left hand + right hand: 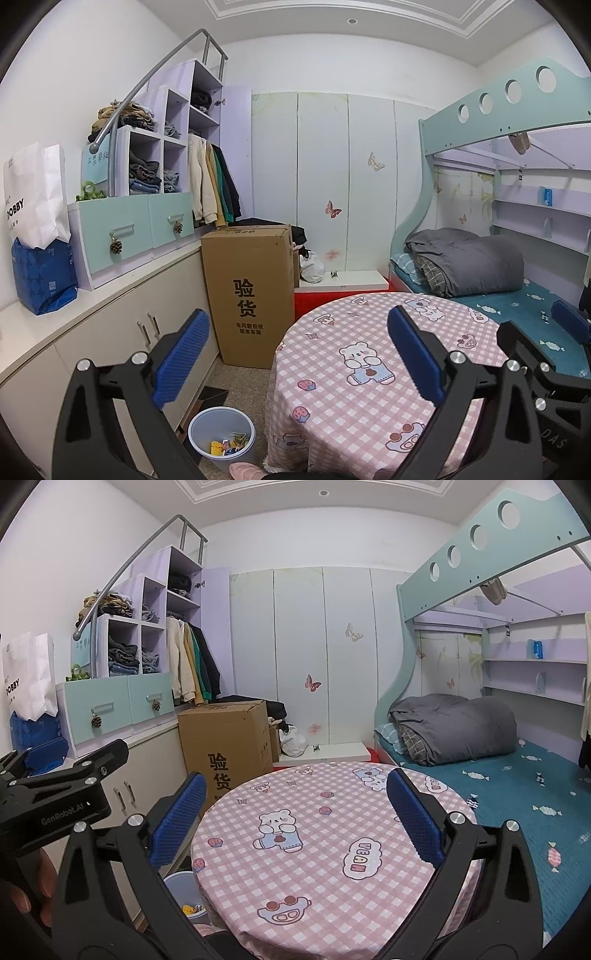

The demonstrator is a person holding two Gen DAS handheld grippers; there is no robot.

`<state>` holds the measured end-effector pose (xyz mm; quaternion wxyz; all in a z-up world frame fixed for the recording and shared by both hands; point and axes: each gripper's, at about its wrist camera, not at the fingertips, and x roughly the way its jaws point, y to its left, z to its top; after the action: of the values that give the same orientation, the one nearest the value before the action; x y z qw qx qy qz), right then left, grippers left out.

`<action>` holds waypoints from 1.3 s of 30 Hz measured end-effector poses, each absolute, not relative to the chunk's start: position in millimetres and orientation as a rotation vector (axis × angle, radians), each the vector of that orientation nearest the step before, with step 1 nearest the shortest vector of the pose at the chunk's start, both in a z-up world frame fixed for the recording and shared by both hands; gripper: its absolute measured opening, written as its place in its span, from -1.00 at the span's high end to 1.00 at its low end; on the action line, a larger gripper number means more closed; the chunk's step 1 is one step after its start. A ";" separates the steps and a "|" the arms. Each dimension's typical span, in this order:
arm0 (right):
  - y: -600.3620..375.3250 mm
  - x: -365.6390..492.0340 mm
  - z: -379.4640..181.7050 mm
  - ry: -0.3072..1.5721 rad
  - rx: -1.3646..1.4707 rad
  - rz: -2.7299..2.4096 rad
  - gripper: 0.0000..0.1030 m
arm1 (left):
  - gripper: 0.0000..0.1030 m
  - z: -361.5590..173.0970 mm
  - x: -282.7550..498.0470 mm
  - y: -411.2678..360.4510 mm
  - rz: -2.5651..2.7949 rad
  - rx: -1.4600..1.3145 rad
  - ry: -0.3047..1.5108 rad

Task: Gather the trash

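Note:
A grey-blue trash bin (221,437) stands on the floor left of the round table (332,417), with yellow and coloured wrappers (227,445) inside. In the right wrist view the bin (181,888) shows partly behind the table edge. My left gripper (299,358) is open and empty, held above the table's left edge and the bin. My right gripper (295,818) is open and empty above the pink checked tablecloth (314,849). The left gripper's body also shows at the left of the right wrist view (62,786).
A tall cardboard box (251,295) stands beyond the bin beside white cabinets (122,332). A bunk bed (517,288) with a grey duvet lies to the right. Shelves of clothes (147,162) and a blue bag (40,277) are on the counter at left.

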<state>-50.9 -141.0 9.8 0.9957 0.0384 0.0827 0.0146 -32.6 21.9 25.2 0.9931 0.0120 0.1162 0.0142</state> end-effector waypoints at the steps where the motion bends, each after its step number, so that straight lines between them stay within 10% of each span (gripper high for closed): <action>1: -140.9 -51.1 9.5 0.166 0.079 0.029 -0.86 | -0.85 25.5 -32.5 22.6 0.026 0.024 0.232; 39: -141.2 -46.4 2.2 0.201 0.117 0.089 -0.86 | -0.85 20.5 -31.4 31.1 0.021 0.028 0.240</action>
<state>-46.4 -141.2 2.2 0.9922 0.0585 0.1004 0.0446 -31.4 31.1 20.5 0.9927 0.0138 0.1196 0.0105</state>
